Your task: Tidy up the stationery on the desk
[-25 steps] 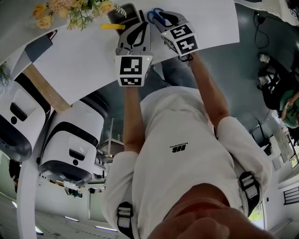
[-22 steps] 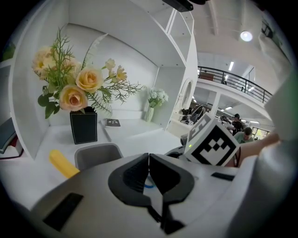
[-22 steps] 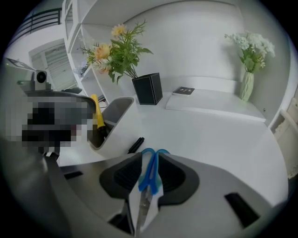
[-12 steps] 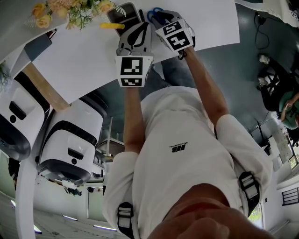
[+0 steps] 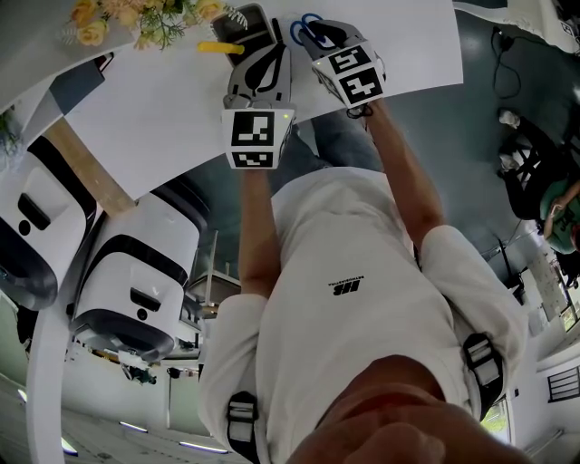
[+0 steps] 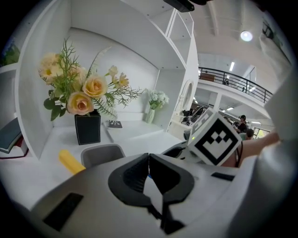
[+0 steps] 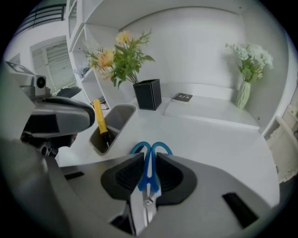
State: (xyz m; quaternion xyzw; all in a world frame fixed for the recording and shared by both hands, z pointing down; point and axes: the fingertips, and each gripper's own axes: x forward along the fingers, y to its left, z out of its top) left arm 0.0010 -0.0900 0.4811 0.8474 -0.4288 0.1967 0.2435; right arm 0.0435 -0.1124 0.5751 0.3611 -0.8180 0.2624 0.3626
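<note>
Blue-handled scissors [image 7: 150, 153] lie between the jaws of my right gripper [image 7: 149, 160], handles away from me and blades toward the camera. The jaws have just been closing and both pads now press on the handles' neck. In the head view the blue handles [image 5: 305, 24] stick out past the right gripper [image 5: 319, 38]. A grey pen tray [image 7: 122, 111] stands to the left with a yellow-handled tool [image 7: 98, 116] in it. My left gripper [image 6: 149, 158] is shut with nothing in it, just short of the tray [image 6: 100, 153] and the yellow tool [image 6: 70, 161].
A black vase of flowers [image 7: 148, 94] stands behind the tray, with a small dark booklet [image 7: 181, 97] and a white vase [image 7: 242, 95] farther right. White shelf walls close the desk at back and left. Books [image 6: 9, 139] lie on the left shelf.
The right gripper shifted slightly toward the back of the desk and came back, with the scissors staying at its tips. The left gripper kept still.
</note>
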